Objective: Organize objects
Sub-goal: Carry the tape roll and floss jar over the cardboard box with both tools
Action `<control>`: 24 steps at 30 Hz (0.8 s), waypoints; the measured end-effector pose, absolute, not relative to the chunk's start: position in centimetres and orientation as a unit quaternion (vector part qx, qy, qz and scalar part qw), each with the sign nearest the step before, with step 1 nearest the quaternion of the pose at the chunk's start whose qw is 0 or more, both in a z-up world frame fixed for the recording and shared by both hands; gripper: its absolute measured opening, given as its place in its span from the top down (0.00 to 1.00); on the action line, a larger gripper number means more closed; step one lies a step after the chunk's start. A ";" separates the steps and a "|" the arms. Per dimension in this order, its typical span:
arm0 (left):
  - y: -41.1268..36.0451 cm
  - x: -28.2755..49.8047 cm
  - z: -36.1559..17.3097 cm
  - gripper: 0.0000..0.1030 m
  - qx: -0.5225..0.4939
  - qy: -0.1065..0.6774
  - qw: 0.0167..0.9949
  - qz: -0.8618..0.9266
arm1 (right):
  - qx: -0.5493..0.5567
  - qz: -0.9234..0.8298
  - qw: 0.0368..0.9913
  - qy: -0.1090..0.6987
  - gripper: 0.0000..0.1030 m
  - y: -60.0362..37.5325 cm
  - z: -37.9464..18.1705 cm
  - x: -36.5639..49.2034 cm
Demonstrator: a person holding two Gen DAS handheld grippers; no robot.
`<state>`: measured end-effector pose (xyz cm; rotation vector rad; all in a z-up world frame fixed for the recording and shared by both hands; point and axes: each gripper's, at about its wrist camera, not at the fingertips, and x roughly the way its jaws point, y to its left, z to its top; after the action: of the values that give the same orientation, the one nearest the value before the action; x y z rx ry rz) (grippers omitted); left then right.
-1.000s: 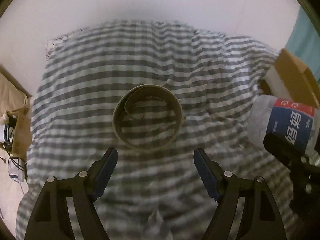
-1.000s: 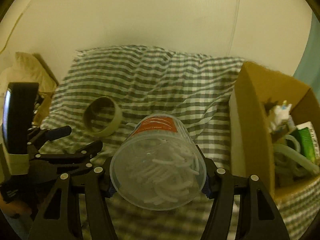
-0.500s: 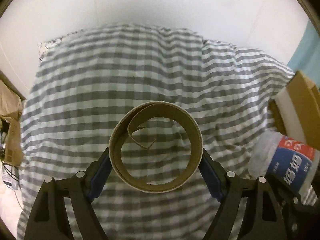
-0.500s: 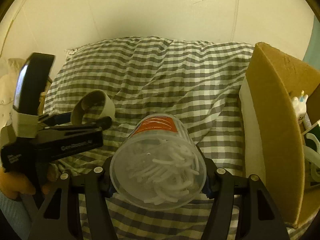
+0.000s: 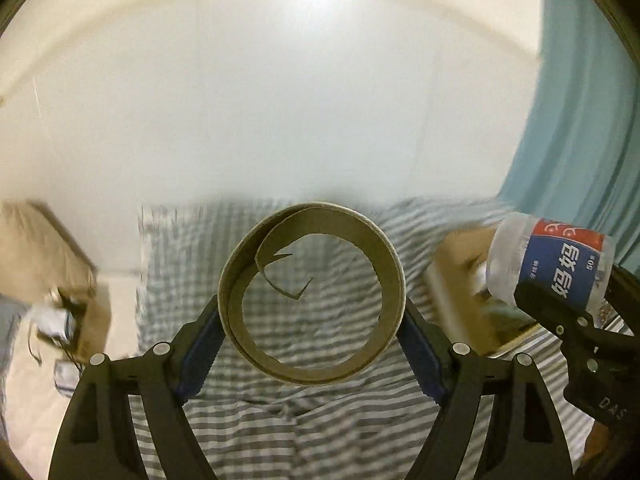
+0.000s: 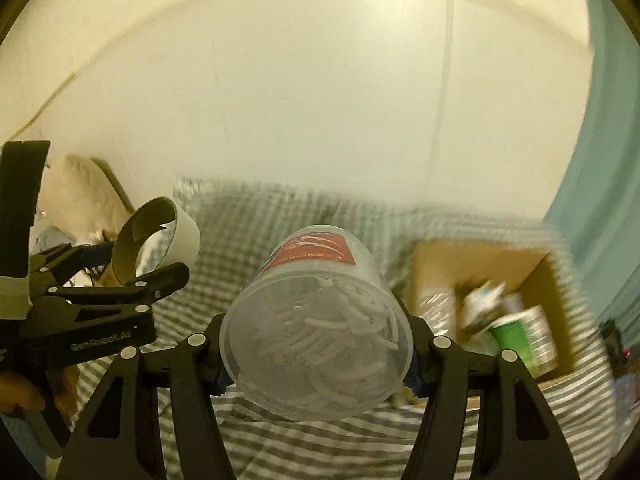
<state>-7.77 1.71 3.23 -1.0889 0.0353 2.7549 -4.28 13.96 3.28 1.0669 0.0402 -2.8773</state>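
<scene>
While both loads hang above the bed (image 5: 304, 420), left gripper (image 5: 312, 328) pinches the tape core (image 5: 240, 280) across its rim; light cardboard, would crush. Right gripper (image 6: 316, 352) clamps the jar (image 6: 316, 320) mid-body; slick plastic. Box (image 6: 436, 268) near right.

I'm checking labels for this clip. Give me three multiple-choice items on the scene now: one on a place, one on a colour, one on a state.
1. Where is the cardboard box?
A. right of the jar
B. left of the jar
C. on the tape roll

2. What colour is the jar's label?
A. yellow
B. red and blue
C. black

3. How is the tape roll held?
A. lying loose on the bed
B. clamped between the fingers
C. inside the box

Answers: 1 A, it sits right of the plastic jar. 2 B, seen in the left view. 3 B, the left gripper grips it.
</scene>
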 end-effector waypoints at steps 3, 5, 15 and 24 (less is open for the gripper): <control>3.8 -5.3 7.8 0.18 -0.327 0.005 0.107 0.939 | 0.312 -0.949 0.030 0.033 0.40 15.2 8.1 -1.3; 5.1 -4.2 9.5 0.18 -0.314 -0.001 0.120 0.942 | 0.294 -0.954 0.026 0.044 0.40 16.2 10.4 0.4; 14.9 -3.0 9.7 0.18 -0.304 0.022 0.157 0.939 | 0.266 -0.962 0.025 0.055 0.40 23.3 14.1 3.4; 23.1 -6.0 1.2 0.18 -0.367 0.041 0.177 0.913 | 0.332 -0.943 -0.003 0.029 0.40 31.4 6.3 -1.7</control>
<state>-6.04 23.10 1.25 -1.0380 0.1153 2.5834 -1.74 31.40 6.30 1.0459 0.0899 -2.9679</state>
